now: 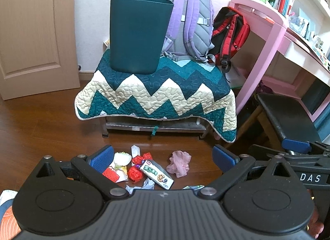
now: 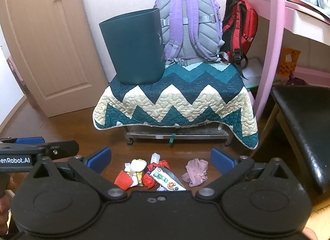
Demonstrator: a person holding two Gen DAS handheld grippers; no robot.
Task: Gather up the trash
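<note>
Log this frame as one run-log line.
phase: pre-grasp | left gripper: open, empty | right gripper: open, empty | trash pile: floor | bin: upright on quilted bench

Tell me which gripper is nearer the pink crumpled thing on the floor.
Right, though narrowly. The pink crumpled piece lies towards the right gripper side of the pile; the left gripper hovers alongside, centred over the wrappers. Both open, neither touching.

Dark teal bin (image 1: 138,35), teal-and-cream zigzag quilt (image 1: 160,93), purple backpack (image 1: 189,23), red-and-black backpack (image 1: 230,31), pink desk (image 1: 266,39)

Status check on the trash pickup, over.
Both grippers open, empty, left, right. Trash pile on floor. Green bin on quilted bench. Path clear.
</note>
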